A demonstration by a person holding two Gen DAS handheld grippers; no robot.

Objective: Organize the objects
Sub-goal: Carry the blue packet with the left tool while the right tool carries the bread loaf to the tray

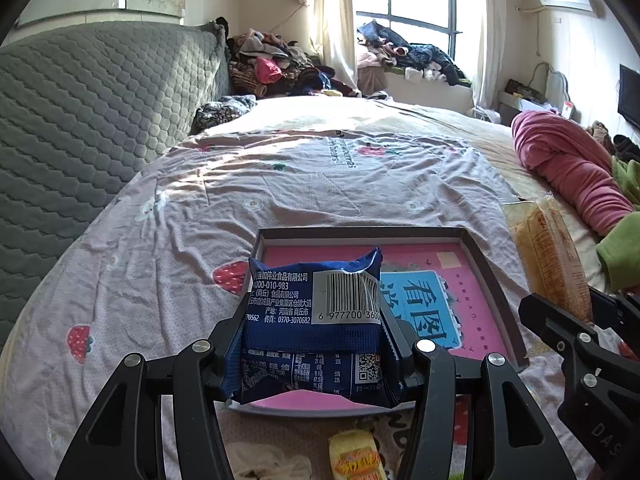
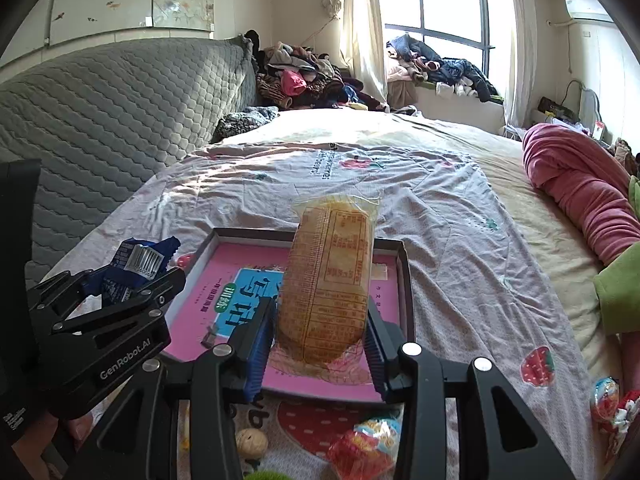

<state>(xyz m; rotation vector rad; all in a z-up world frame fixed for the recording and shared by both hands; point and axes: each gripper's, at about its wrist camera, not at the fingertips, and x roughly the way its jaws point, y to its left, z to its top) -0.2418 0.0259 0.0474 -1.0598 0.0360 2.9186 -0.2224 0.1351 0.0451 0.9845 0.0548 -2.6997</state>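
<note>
Two wrapped snacks are held above a shallow tray [image 1: 496, 280] on the bed, one in each gripper. The left gripper [image 1: 316, 344] has its jaws clenched on a blue snack packet [image 1: 316, 300], which stands upright between them with its barcode facing the camera; the wrist view from the other hand shows the same packet [image 2: 136, 268] sticking up out of the jaws. The right gripper [image 2: 320, 340] has its jaws clenched on a yellow cake in a clear wrapper [image 2: 328, 280], also upright, its printed label facing the camera and its top edge rising well above the jaws. From the left wrist that cake [image 1: 552, 256] shows just to the right of the left jaws, with the right gripper below it.

Directly beyond and under both pairs of jaws lies the tray, grey-rimmed, with a pink and blue printed bottom [image 2: 248, 280]. It rests on a pale bedsheet [image 1: 240, 200] printed with strawberries. Nearer than the left jaws, on the sheet, lie a small yellow packet [image 1: 356, 456] and some crumpled white material, too cut off to name. Nearer than the right jaws lie a red and blue wrapped sweet [image 2: 368, 444] and a small tan ball [image 2: 252, 442]. To the right of the right jaws lies a rolled pink blanket [image 2: 580, 184]; to the left of both, a grey quilted headboard cover [image 1: 80, 120].
</note>
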